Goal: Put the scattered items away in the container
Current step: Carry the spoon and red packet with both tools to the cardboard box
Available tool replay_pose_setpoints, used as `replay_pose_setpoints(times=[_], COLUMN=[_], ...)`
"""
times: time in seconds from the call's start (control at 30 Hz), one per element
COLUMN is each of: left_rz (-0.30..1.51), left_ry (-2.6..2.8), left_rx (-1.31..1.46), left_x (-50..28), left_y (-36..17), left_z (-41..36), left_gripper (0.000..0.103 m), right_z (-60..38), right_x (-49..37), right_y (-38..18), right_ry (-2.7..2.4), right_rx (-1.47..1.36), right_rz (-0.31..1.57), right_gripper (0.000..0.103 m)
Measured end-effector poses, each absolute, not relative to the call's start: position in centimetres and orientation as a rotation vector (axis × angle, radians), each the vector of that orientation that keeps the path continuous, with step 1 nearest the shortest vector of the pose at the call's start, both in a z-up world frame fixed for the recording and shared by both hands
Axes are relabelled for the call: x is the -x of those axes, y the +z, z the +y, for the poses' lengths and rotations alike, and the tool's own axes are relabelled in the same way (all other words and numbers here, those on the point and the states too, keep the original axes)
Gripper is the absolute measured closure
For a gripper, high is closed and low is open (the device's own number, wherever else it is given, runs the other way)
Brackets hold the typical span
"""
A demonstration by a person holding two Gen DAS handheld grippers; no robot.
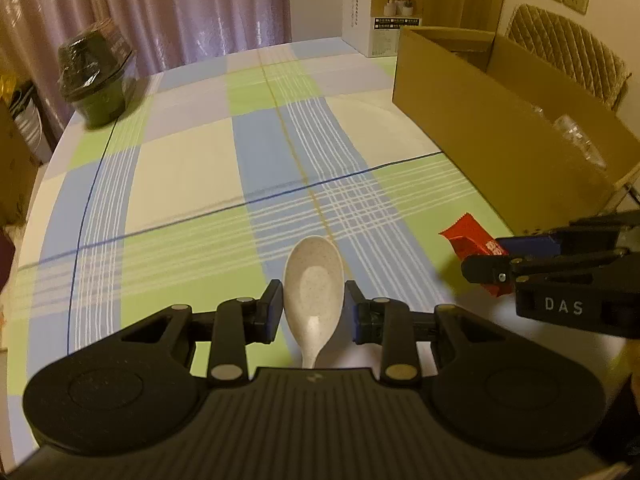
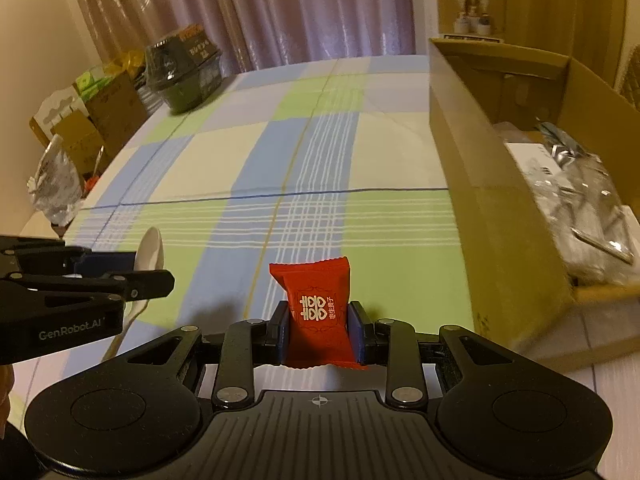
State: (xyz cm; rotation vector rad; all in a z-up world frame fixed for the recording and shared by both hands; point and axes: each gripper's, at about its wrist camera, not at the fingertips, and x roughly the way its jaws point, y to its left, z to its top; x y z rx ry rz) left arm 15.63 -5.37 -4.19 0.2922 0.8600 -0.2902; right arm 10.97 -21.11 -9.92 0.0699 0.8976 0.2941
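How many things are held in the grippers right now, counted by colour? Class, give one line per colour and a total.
White: 1, the spoon, clamped in the left gripper.
Red: 1, the snack packet, clamped in the right gripper.
Total: 2

Wrapped dark bowl [image 1: 98, 76], white carton [image 1: 374, 12]

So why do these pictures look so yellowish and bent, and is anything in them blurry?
Both views: warm, dim indoor light tints everything amber, and the fisheye lens bows the tablecloth stripes and darkens the corners. Left wrist view: the spoon is sharp, the dark wrapped bowl smeared. Right wrist view: the red packet is crisp; the cardboard box and its contents blur.
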Motion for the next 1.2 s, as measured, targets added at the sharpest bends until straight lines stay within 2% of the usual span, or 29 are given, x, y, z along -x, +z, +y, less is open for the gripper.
replay_pose_setpoints(times=[0.6, 1.2], left_rz=[0.874, 0.85], left_ry=[-0.242, -0.282], left_rx=[-0.231, -0.212], left_x=[-9.0, -6.8], left_y=[-0.9, 1.4], left_z=[-5.6, -7.6], left_gripper=[0.076, 0.076], right_z=[-22.1, -24.3], right_x=[-4.0, -1.5], right_y=[-6.6, -4.4], right_ry=[0.292, 0.259], right_rx=[-0.091, -0.113], right_rz=[0.828, 0.786], right_gripper=[0.07, 0.07])
